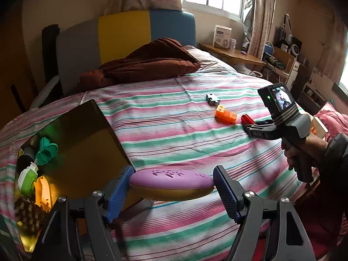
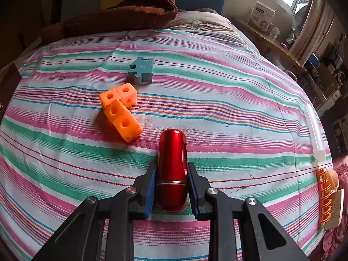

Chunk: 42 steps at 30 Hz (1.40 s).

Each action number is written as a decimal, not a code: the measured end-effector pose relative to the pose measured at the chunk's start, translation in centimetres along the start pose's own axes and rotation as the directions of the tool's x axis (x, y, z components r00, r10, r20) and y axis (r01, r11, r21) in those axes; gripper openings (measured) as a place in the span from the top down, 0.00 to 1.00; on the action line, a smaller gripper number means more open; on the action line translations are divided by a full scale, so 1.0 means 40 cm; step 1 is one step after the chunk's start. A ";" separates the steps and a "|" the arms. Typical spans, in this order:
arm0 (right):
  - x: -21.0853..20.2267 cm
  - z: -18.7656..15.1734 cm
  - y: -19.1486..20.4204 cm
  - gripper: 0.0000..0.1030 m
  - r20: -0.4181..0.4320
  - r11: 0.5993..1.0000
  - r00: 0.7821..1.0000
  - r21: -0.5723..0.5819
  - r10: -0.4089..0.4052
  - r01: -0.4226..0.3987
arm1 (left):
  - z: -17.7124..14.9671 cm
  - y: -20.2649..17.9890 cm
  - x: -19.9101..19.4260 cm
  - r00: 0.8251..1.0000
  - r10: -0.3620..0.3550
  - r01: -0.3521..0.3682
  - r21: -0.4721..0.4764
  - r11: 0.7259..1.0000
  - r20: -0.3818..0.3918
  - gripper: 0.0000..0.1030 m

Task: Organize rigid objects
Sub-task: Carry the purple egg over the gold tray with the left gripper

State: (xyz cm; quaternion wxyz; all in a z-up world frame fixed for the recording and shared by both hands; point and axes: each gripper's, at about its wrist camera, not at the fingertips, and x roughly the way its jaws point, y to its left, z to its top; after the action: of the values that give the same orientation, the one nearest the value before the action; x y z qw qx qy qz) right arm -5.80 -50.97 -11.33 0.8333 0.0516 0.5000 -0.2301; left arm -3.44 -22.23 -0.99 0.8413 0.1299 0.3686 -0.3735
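So our right gripper (image 2: 171, 184) is clamped on the red metal cylinder (image 2: 171, 163), blue ribbed pads squeezing its lower half just around the thin seam ring, with the rounded far end poking out over the striped bedsheet (image 2: 228, 100). That thing looks glossy and hard, so we'd guess it's slippery and a bit dense for its size; holding it across the straight sides near the middle seems the safe spot, since the domed ends would probably squirt out of the pads. Our left gripper (image 1: 171, 187) has the purple oval case (image 1: 171, 179) pinched end to end between its pads, held up off the bed right beside the brown box (image 1: 87, 130). The case has a matte, soft-touch looking purple top with little cutouts and a gold underside, stiff and probably light, so the long-axis grip should hold fine. The box already has a green clip-like piece (image 1: 46, 150), a green and white bit and a yellow piece sitting in it. Still out on the sheet are the orange linked cubes (image 2: 119, 111), chunky hard plastic with holes in the faces, and just past them the grey-blue puzzle-shaped block (image 2: 140, 70)
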 end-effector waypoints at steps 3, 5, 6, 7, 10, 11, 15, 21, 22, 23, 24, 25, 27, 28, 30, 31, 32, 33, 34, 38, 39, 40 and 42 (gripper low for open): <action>0.001 0.000 0.000 0.74 0.002 1.000 1.000 0.008 -0.001 0.001 | 0.000 0.011 -0.001 1.000 0.007 -0.007 -0.013 1.000 0.000 0.26; 0.001 0.001 -0.002 0.74 0.002 1.000 1.000 0.014 0.003 -0.003 | -0.002 0.020 -0.002 1.000 0.012 -0.012 -0.024 1.000 0.000 0.26; 0.002 0.001 -0.003 0.74 0.001 1.000 1.000 0.016 0.004 -0.004 | -0.002 0.026 -0.003 1.000 0.013 -0.013 -0.029 0.999 -0.001 0.26; 0.002 0.001 -0.004 0.74 0.001 1.000 1.000 0.016 0.005 -0.005 | -0.004 0.030 -0.004 1.000 0.016 -0.016 -0.034 0.999 -0.001 0.26; 0.002 0.000 -0.002 0.74 0.005 1.000 1.000 0.007 0.000 0.000 | -0.008 0.048 -0.004 1.000 0.028 -0.029 -0.053 0.998 -0.006 0.26; 0.001 -0.001 0.000 0.74 0.008 1.000 1.000 0.001 -0.004 0.004 | -0.009 0.054 -0.005 0.999 0.031 -0.031 -0.059 0.998 -0.008 0.26; -0.001 -0.004 0.009 0.74 0.015 1.000 1.000 -0.019 -0.021 0.021 | -0.017 0.076 -0.006 0.999 0.046 -0.047 -0.079 0.996 -0.014 0.26; -0.002 -0.003 0.009 0.74 0.014 0.999 1.000 -0.023 -0.023 0.024 | -0.023 0.134 -0.017 0.997 0.074 -0.075 -0.125 0.989 -0.014 0.26; -0.003 -0.003 0.009 0.74 0.014 0.999 1.000 -0.024 -0.026 0.026 | -0.025 0.153 -0.022 0.997 0.081 -0.083 -0.140 0.987 -0.015 0.26; -0.003 -0.003 0.011 0.74 0.014 0.999 0.999 -0.028 -0.030 0.031 | -0.027 0.180 -0.027 0.996 0.092 -0.094 -0.162 0.982 -0.017 0.26; -0.003 -0.003 0.013 0.75 0.015 0.999 0.999 -0.033 -0.035 0.035 | -0.030 0.208 -0.033 0.994 0.108 -0.110 -0.189 0.976 -0.021 0.26; -0.004 -0.003 0.015 0.75 0.016 0.999 0.999 -0.039 -0.037 0.038 | -0.032 0.228 -0.037 0.993 0.118 -0.120 -0.209 0.970 -0.025 0.26; -0.004 -0.003 0.016 0.74 0.015 0.998 0.999 -0.040 -0.038 0.039 | -0.047 0.290 -0.046 0.989 0.140 -0.147 -0.271 0.951 -0.045 0.26; -0.004 -0.003 0.017 0.75 0.014 0.998 0.999 -0.039 -0.039 0.040 | -0.056 0.312 -0.047 0.987 0.150 -0.159 -0.291 0.943 -0.055 0.26; -0.004 -0.002 0.019 0.75 0.015 0.998 0.999 -0.046 -0.045 0.045 | -0.082 0.354 -0.051 0.979 0.185 -0.202 -0.320 0.926 -0.083 0.26; -0.005 -0.002 0.020 0.74 0.015 0.997 0.999 -0.051 -0.049 0.050 | -0.096 0.371 -0.053 0.974 0.202 -0.224 -0.328 0.918 -0.098 0.26; -0.005 -0.002 0.022 0.74 0.017 0.997 0.998 -0.058 -0.054 0.055 | -0.115 0.387 -0.054 0.969 0.219 -0.245 -0.336 0.909 -0.116 0.26; -0.005 -0.002 0.023 0.74 0.018 0.996 0.998 -0.062 -0.057 0.058 | -0.128 0.396 -0.054 0.965 0.230 -0.260 -0.340 0.903 -0.129 0.26; -0.005 -0.002 0.023 0.75 0.018 0.996 0.998 -0.063 -0.057 0.058 | -0.140 0.405 -0.053 0.960 0.242 -0.277 -0.342 0.898 -0.142 0.26; -0.005 -0.001 0.025 0.74 0.016 0.996 0.998 -0.064 -0.062 0.063 | -0.184 0.422 -0.032 0.935 0.291 -0.343 -0.313 0.886 -0.202 0.26; -0.006 -0.001 0.027 0.74 0.016 0.995 0.998 -0.068 -0.067 0.068 | -0.191 0.427 -0.027 0.934 0.291 -0.346 -0.317 0.883 -0.209 0.26; -0.006 -0.002 0.031 0.74 0.017 0.995 0.997 -0.071 -0.072 0.073 | -0.198 0.434 -0.022 0.934 0.286 -0.345 -0.324 0.881 -0.215 0.26; -0.006 -0.003 0.030 0.75 0.018 0.995 0.997 -0.071 -0.074 0.075 | -0.206 0.439 -0.010 0.930 0.294 -0.353 -0.320 0.879 -0.221 0.26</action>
State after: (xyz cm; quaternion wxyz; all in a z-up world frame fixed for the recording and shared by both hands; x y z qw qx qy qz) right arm -5.45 -49.78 -11.34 0.8292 0.0012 0.5032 -0.2434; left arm 4.79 -5.89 -7.42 0.8679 0.0665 0.4713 -0.1426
